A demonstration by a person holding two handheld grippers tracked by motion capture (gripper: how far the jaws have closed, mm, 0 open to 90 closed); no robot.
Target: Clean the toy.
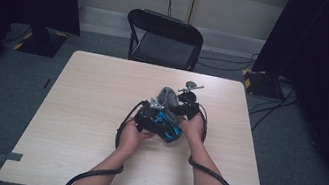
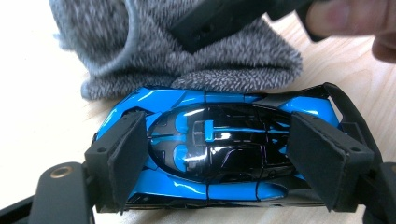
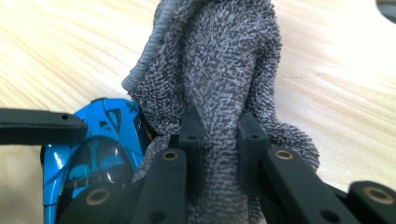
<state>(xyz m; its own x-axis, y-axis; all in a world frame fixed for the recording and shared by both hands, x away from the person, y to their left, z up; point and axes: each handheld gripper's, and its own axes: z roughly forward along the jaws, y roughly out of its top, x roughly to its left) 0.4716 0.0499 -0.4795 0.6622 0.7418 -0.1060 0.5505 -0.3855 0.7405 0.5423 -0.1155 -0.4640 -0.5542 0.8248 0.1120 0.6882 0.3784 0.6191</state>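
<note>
Toy car (image 2: pixel 219 154) clamped lengthwise, cloth (image 3: pixel 219 93) pinched

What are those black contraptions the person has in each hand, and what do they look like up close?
Each is a hand-held gripper. The left hand-held gripper has two black jaws faced with flat dark pads, joined by arms with brass-coloured pivots. The right hand-held gripper is built the same way, black with round brass rivets. A thick black cable trails from each toward the table edge. The forearms are bare, no sleeves.

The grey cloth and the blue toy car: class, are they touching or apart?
Touching. In the left gripper view the grey cloth lies pressed against the far side of the blue toy car, with no gap between them.
</note>
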